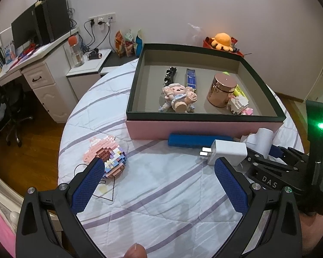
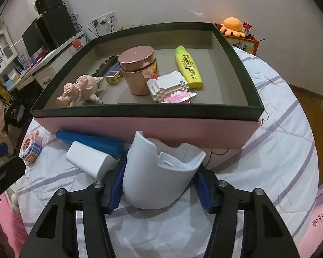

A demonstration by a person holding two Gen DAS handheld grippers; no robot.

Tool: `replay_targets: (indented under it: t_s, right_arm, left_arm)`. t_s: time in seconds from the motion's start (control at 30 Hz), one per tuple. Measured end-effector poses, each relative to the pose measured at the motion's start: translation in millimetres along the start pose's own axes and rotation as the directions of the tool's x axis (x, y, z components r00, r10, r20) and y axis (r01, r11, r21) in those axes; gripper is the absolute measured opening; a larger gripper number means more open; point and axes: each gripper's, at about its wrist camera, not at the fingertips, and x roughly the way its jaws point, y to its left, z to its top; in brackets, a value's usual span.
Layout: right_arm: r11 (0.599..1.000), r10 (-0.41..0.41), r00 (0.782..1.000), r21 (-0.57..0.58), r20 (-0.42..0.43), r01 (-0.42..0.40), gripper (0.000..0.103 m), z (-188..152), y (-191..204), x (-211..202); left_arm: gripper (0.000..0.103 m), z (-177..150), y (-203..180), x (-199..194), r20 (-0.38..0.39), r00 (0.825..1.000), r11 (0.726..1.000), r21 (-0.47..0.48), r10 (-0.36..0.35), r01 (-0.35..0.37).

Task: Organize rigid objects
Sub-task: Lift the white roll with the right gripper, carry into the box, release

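A pink box with a dark rim [image 1: 204,116] [image 2: 148,110] sits on the round bed and holds a pig figurine [image 1: 178,95], a rose-gold jar [image 1: 220,90] [image 2: 137,71], a yellow highlighter [image 2: 188,66], a white block model [image 2: 171,87] and a blue pack [image 1: 191,79]. My left gripper [image 1: 159,172] is open and empty above the quilt, between a pink block model [image 1: 108,155] and a white charger [image 1: 226,151]. My right gripper [image 2: 159,182] is shut on a white curved plastic piece [image 2: 159,176], held in front of the box. A blue bar [image 1: 200,140] [image 2: 90,140] lies against the box front.
A white desk with a monitor [image 1: 23,30] and a chair [image 1: 13,111] stand at the left beyond the bed edge. An orange plush [image 1: 222,40] sits on a red box behind. The wooden floor [image 1: 25,148] lies beside the bed. The right gripper's body [image 1: 290,172] is close on the right.
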Motion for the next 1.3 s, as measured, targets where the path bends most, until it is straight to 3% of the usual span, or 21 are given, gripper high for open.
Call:
replay_targets:
  t_s: [0.43, 0.7, 0.97, 1.3]
  right_arm:
    - [0.999, 0.032, 0.997, 0.01, 0.07, -0.033, 0.058, 7, -9, -47]
    - [0.998, 0.055, 0.981, 0.003, 0.188, -0.056, 0.058, 44, -10, -89]
    - [1.0, 0.022, 0.986, 0.016, 0.162, -0.025, 0.058, 110, -27, -35]
    - [0.999, 0.0, 0.998, 0.04, 0.067, -0.003, 0.059, 127, -40, 27]
  left_arm:
    - [0.103, 6, -7, -3, 0.015, 1.0, 1.0, 0.012, -0.005, 0.005]
    - [0.103, 49, -12, -8, 0.103, 0.995, 1.0, 0.017, 0.009, -0.011]
    - [0.103, 100, -15, 30, 0.117, 0.992, 0.999, 0.003, 0.049, -0.05]
    - [0.103, 119, -22, 79, 0.067, 0.997, 0.999, 0.002, 0.033, -0.034]
